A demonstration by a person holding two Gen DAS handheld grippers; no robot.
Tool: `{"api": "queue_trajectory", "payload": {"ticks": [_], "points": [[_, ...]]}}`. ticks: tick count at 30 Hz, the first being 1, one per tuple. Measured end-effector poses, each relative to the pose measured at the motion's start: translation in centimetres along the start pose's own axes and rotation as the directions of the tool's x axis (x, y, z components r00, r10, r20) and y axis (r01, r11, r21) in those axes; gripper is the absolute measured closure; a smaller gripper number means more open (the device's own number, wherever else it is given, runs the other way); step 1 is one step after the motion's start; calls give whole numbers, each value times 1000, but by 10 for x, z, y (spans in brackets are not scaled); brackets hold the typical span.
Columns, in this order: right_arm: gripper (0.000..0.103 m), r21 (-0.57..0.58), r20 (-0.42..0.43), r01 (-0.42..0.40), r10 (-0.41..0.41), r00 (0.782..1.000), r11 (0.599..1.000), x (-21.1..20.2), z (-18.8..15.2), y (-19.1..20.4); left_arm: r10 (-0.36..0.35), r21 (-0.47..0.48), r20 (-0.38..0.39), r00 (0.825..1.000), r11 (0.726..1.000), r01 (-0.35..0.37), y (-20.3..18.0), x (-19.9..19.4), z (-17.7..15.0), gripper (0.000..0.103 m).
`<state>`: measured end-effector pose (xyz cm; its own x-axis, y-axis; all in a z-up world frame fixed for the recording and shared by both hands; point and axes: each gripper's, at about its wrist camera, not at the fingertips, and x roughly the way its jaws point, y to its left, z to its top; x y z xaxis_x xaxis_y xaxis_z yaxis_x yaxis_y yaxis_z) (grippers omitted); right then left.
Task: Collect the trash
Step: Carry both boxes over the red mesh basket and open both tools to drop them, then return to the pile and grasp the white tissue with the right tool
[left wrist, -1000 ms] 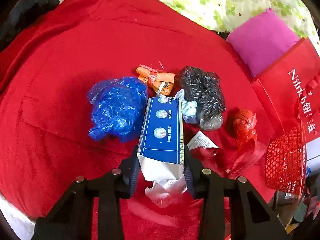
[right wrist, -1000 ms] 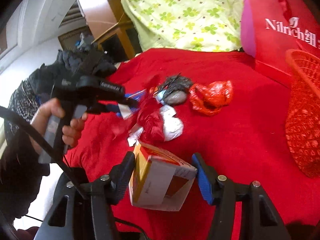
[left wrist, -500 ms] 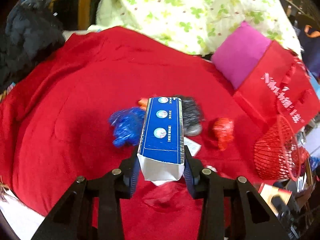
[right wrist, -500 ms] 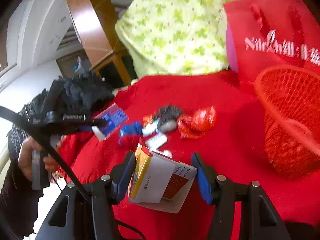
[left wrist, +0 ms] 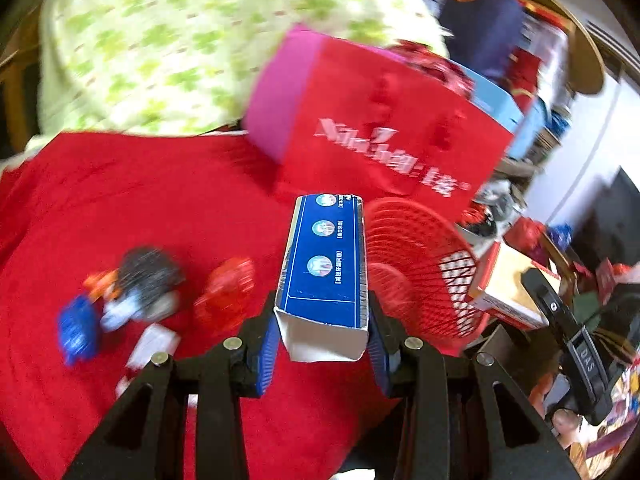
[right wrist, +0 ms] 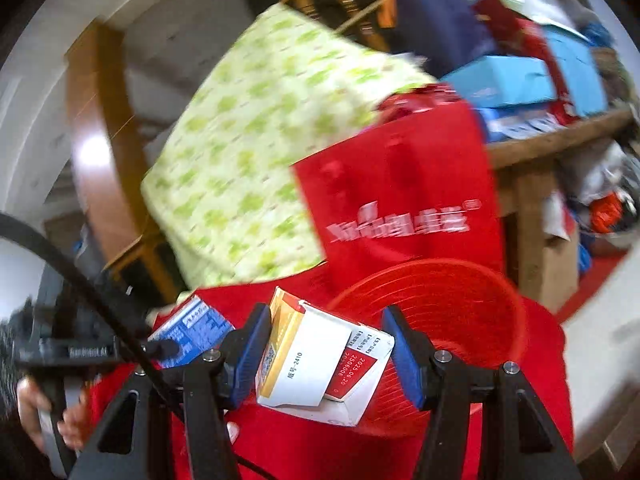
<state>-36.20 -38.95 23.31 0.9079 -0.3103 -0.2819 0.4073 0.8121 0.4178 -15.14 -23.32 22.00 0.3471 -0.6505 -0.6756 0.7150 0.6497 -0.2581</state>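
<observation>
Left wrist view: the blue carton [left wrist: 323, 264] is sitting pinched between the left gripper [left wrist: 322, 344] pads, held beside the red mesh basket [left wrist: 416, 272], not yet over its mouth. Right wrist view: the white and yellow box [right wrist: 320, 360] is resting tilted in the right gripper [right wrist: 326, 354], whose pads are pressing its sides, just before the basket rim [right wrist: 480, 276]. Releasing early is likely to drop either box onto the red blanket [left wrist: 140, 200]. Both grippers are crowding one opening, risking collision or tipping the light basket. Bagged trash [left wrist: 148, 280] is lying farther off.

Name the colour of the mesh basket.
Red; the mesh basket shows best in the left wrist view.
</observation>
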Motion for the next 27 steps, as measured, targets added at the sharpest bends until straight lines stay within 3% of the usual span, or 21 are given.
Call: {"api": "queue_trajectory", "payload": {"ticks": [4, 8, 10, 12, 19, 24, 27], "points": [[42, 68, -4, 58, -58, 998, 996, 7, 12, -31, -43, 45, -17, 999, 998, 44, -42, 35, 15, 61], [40, 114, -45, 91, -87, 995, 989, 24, 10, -56, -20, 99, -25, 999, 995, 22, -75, 68, 21, 60], [40, 139, -72, 85, -76, 995, 987, 31, 6, -68, -23, 114, -47, 999, 993, 29, -81, 84, 21, 49], [30, 160, -95, 82, -67, 993, 984, 37, 1, -73, -8, 109, -63, 998, 994, 14, -80, 93, 17, 43], [26, 132, -71, 58, -49, 996, 990, 30, -6, -61, 20, 98, -38, 999, 995, -16, -48, 63, -5, 39], [26, 40, -29, -32, 33, 999, 999, 13, -6, -19, 136, 33, 8, 991, 990, -136, 14, 9, -33, 37], [26, -20, -44, -122, 121, 992, 992, 10, -11, 17, 250, -47, 35, 968, 967, -249, 67, -29, -54, 36]]}}
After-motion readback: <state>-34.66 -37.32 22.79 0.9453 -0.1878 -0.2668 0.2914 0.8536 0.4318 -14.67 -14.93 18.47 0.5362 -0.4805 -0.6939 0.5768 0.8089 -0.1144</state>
